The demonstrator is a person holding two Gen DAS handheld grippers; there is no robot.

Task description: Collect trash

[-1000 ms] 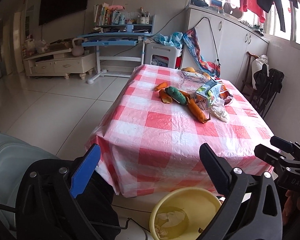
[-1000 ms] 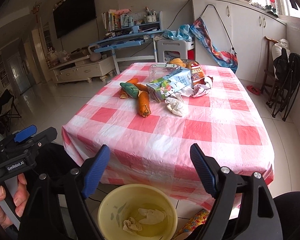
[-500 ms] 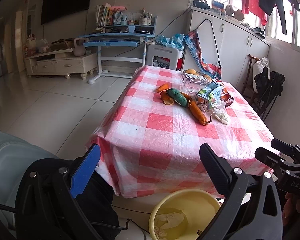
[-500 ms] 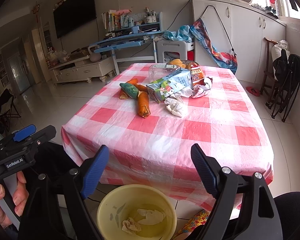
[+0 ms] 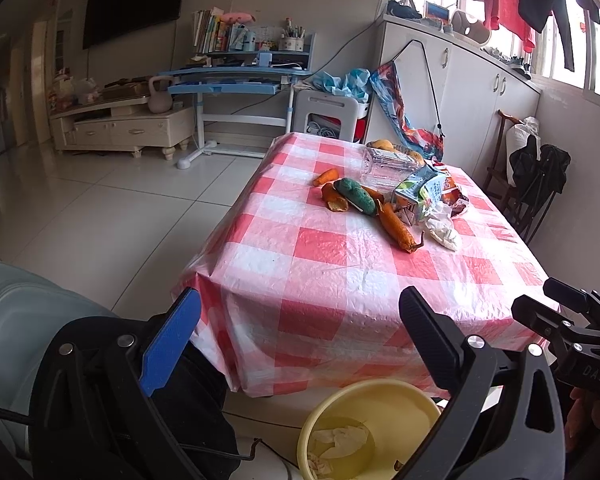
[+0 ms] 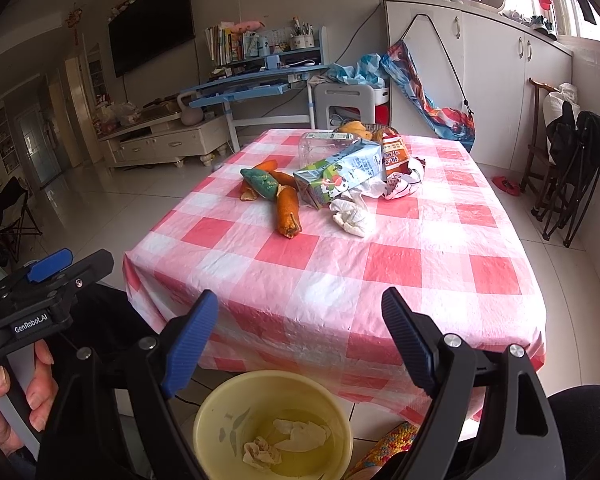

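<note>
A heap of trash lies on the far half of the red-and-white checked table point(image 5: 328, 276) point(image 6: 400, 264): a milk carton point(image 5: 414, 196) point(image 6: 336, 176), orange peels point(image 5: 396, 224) point(image 6: 287, 212), a green scrap point(image 5: 356, 196) point(image 6: 260, 182), crumpled white tissue point(image 5: 442, 232) point(image 6: 352, 216), a snack wrapper point(image 6: 396, 156) and a clear plastic box point(image 5: 384, 162). A yellow bin point(image 5: 372, 428) point(image 6: 272, 428) with tissues in it stands on the floor below the near table edge. My left gripper point(image 5: 296, 320) and right gripper point(image 6: 300, 320) hover over the bin, both open and holding nothing, well short of the trash.
A person's hand point(image 6: 16, 396) holds the left gripper's handle. A blue desk point(image 5: 236, 80), a white stool point(image 5: 328, 112) and a TV cabinet point(image 5: 120, 128) stand beyond the table. Folding chairs point(image 6: 568, 172) lean at the right wall. White tiled floor point(image 5: 80, 224) spreads to the left.
</note>
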